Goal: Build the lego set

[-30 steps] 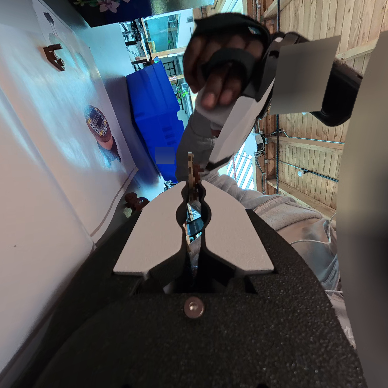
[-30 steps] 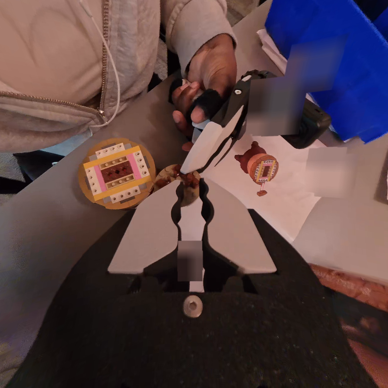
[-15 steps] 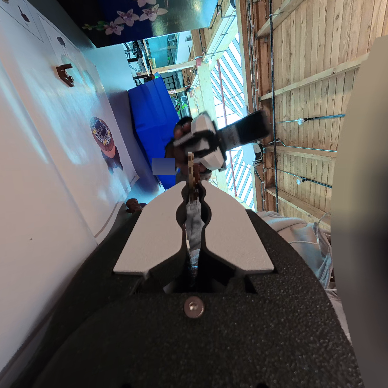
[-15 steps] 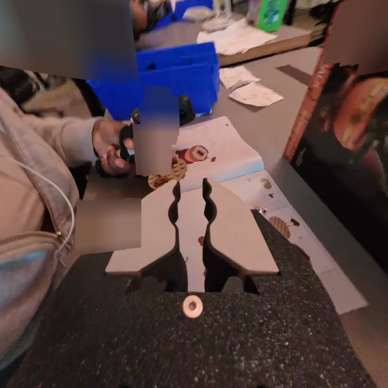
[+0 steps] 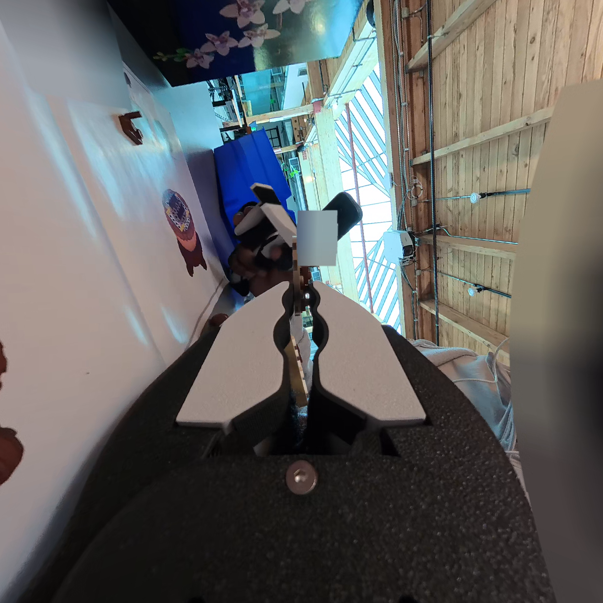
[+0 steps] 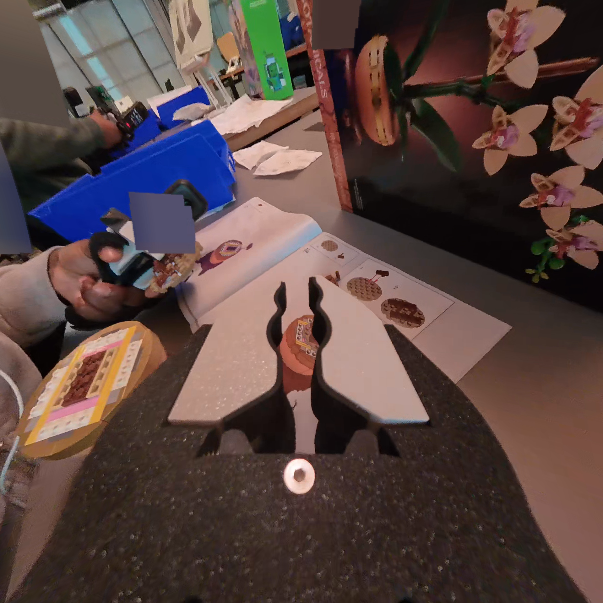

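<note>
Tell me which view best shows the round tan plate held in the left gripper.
The right wrist view: the round tan plate shows its studded face with brown pieces, clamped in the left gripper. The left wrist view catches it only edge-on, a thin tan strip between its own fingers.

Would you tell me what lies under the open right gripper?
Under the right gripper lies the open instruction booklet on the grey table; a printed round brown build shows between its fingers. The gripper body hides the rest of that page.
</note>
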Motion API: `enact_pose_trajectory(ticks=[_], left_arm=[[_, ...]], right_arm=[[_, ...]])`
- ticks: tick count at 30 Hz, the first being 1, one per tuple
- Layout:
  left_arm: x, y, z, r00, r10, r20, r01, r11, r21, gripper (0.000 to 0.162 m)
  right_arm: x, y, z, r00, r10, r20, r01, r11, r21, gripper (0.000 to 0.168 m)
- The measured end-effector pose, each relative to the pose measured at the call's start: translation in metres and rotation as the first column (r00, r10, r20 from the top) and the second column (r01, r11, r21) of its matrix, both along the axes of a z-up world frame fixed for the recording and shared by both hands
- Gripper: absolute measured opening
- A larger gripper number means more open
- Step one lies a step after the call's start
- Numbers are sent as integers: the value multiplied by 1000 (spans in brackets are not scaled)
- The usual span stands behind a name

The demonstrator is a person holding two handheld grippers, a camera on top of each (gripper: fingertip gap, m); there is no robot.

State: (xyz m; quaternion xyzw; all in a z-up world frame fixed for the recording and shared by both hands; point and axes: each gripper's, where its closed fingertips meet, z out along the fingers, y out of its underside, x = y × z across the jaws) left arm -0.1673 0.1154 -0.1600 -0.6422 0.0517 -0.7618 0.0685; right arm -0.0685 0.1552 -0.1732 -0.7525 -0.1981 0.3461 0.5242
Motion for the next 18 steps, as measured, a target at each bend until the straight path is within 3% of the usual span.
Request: enact_pose_trajectory(ticks=[7,18], left_arm=[[-1,4,-6,1000,17,-13,-17,1000,-7,7],[-1,5,-9,1000,23,-13,-23,1000,-13,7]], right_arm=[[-2,0,7,998,13,62,-19,995,98,14],[-6,-1,-2,998,42,57,-44,998,37,10]])
